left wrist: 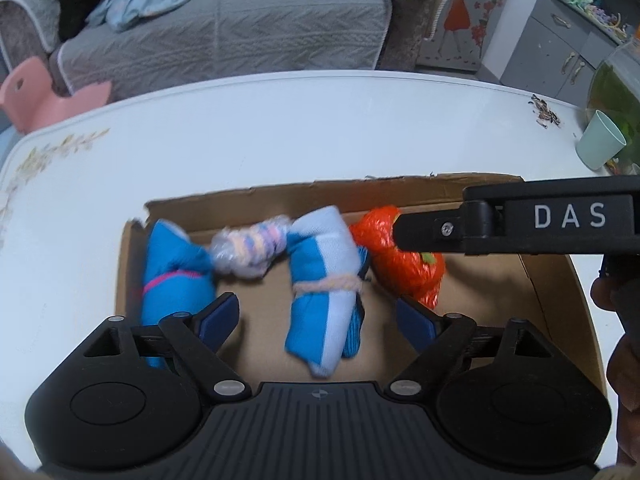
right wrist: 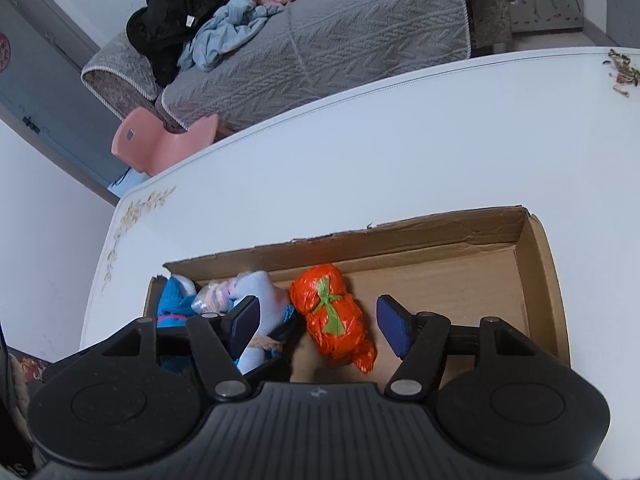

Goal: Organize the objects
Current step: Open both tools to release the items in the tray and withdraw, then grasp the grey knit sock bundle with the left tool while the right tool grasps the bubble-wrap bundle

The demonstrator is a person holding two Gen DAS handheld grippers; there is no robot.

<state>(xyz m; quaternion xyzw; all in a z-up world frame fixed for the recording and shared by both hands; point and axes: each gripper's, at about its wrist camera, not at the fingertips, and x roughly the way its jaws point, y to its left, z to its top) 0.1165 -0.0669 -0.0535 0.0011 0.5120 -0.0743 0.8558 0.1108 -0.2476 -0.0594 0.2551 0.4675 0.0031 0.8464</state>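
Note:
A shallow cardboard box point(left wrist: 400, 190) point(right wrist: 536, 280) lies on the white table. In it lie a blue cloth roll tied with pink string point(left wrist: 172, 272), a clear-wrapped pastel bundle point(left wrist: 250, 250), a blue-and-white roll tied with beige yarn point(left wrist: 324, 292) and an orange plastic bundle with a green tie point(left wrist: 408, 276) point(right wrist: 334, 316). My left gripper point(left wrist: 316, 316) is open above the blue-and-white roll. My right gripper point(right wrist: 320, 326) is open above the orange bundle; its body point(left wrist: 520, 220) crosses the left wrist view.
The white table point(left wrist: 280, 140) has a green cup point(left wrist: 600, 146) and a glass bowl at the far right, with dry debris point(left wrist: 544, 114) near the edge. A pink chair point(right wrist: 160, 144) and a grey sofa with clothes point(right wrist: 320, 40) stand beyond.

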